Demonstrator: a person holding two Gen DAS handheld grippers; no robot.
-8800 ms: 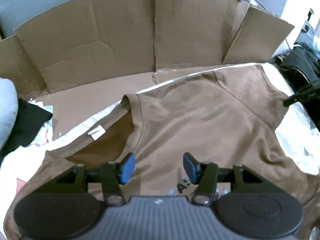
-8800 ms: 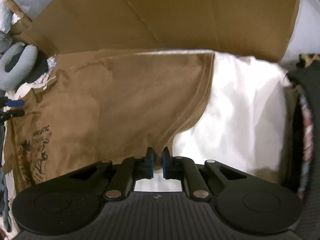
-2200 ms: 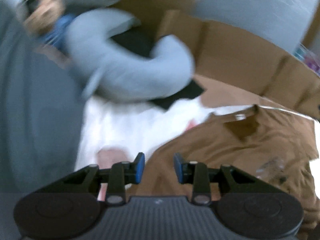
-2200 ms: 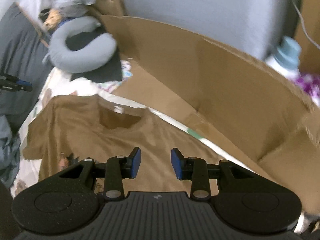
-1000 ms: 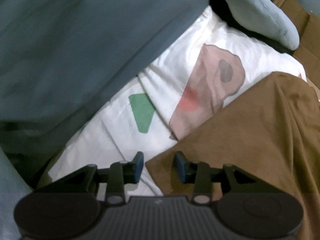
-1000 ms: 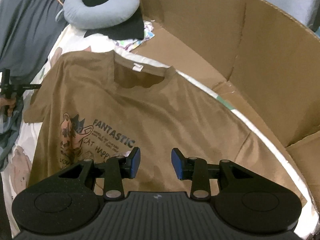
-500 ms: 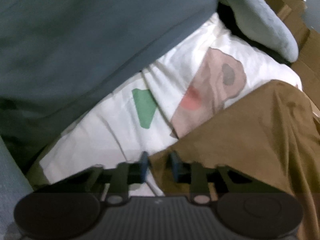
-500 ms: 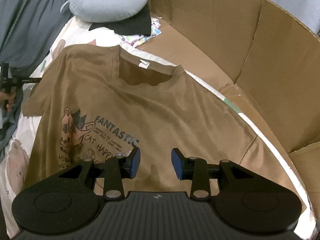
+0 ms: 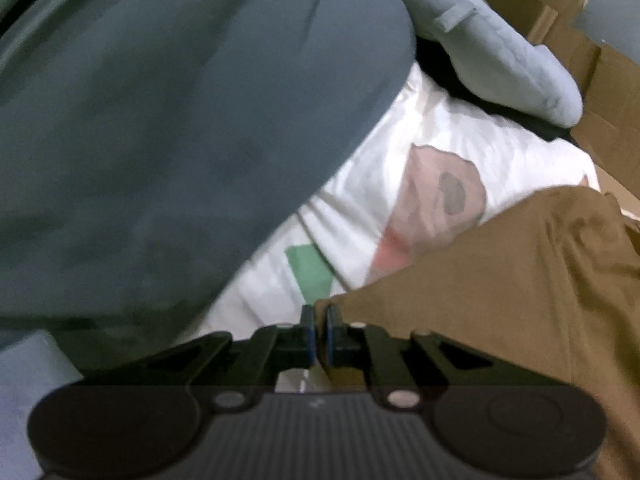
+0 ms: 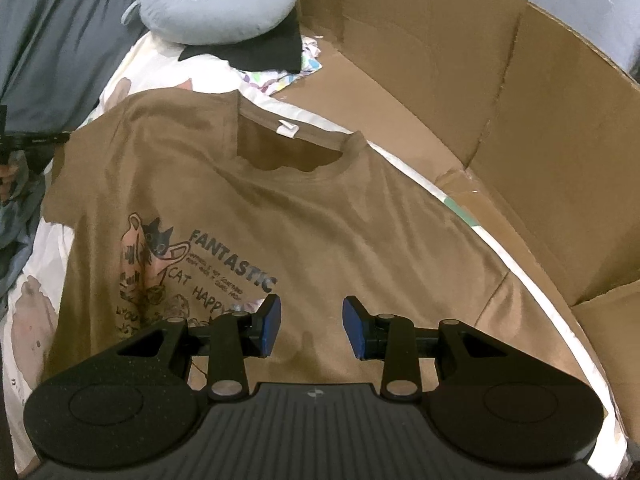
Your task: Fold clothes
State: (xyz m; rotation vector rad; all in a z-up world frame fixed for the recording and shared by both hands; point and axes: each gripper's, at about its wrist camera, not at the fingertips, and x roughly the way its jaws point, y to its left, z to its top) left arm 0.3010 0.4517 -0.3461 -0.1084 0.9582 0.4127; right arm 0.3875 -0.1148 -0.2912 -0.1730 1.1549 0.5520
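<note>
Closed now on the sleeve corner, where half a second back stood a narrow gap either side of it. Left wrist view: left tool (image 9: 319,334) pinched together on the hem corner of the brown T-shirt (image 9: 500,280), sleeve cloth rising from the pads and running off right. Beyond it, patterned white bed sheet (image 9: 400,200), a grey quilt (image 9: 180,120) filling the left, a pale blue neck pillow (image 9: 500,56) and cardboard (image 9: 608,92) up top. Blurred throughout, so how much cloth sits between the pads cannot be told.

Right wrist view: right tool (image 10: 312,326) held apart, nothing between its pads, hovering over the lower chest of the shirt. Shirt spread face up on the bed, cat print (image 10: 160,264) and neck label (image 10: 287,128) showing, collar toward the cardboard wall (image 10: 460,60), both sleeves out flat, no fold visible. Left tool seen as a dark bar (image 10: 36,140) at the far sleeve tip. Black cloth (image 10: 260,52) under the neck pillow, just above the collar.

Risks, as judgement: thin corner grip likely to slip if pulled fast across the body; sheet possibly pinched along with the sleeve, dragging bedding up; body of the shirt free to slide and wrinkle with nothing pinning it; sleeve apt to land crooked if carried without tension.
</note>
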